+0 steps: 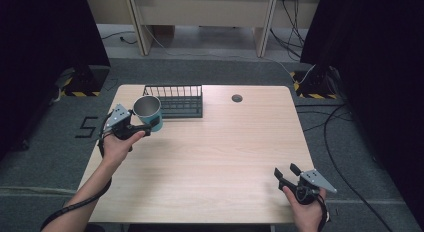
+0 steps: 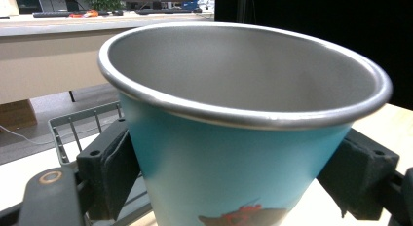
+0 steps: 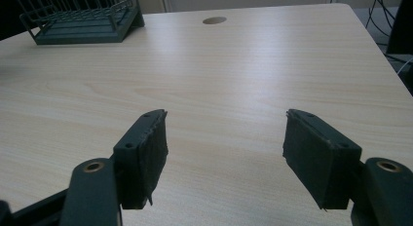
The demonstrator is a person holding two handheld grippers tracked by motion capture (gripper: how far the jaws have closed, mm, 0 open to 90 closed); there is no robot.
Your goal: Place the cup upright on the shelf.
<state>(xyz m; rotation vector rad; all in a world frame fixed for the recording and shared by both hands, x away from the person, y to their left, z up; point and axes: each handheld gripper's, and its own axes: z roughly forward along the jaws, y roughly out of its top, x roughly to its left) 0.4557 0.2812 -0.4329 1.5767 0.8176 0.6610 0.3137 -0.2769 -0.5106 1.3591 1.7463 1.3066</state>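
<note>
Currently the left gripper [image 1: 141,126] holds the cup [image 1: 148,112] upright, jaws clamped on opposite sides of its teal wall below the steel rim, as the left gripper view shows [image 2: 234,177]. Cup [image 2: 243,114] is open side up, inside looks empty. It sits near the table's [image 1: 210,157] far-left corner, just in front of the left end of the wire rack [image 1: 175,100]; in the high view the cup rim overlaps the rack's front-left corner, can't tell whether they touch or whether the cup base is off the table. Rack [image 2: 83,128] shows behind the left jaw, close.

Right gripper [image 1: 285,173] is at the near-right corner, close to the near edge, jaws spread wide with nothing between them [image 3: 224,153]. It points across the table toward the rack [image 3: 80,21] and the cable hole [image 3: 214,20].

Room: whole middle and right of the tabletop [image 3: 243,80] is bare wood. The rack is tight against the far edge, left of centre. Cable hole [image 1: 237,98] near the far edge, right of the rack, well apart from both grippers.
</note>
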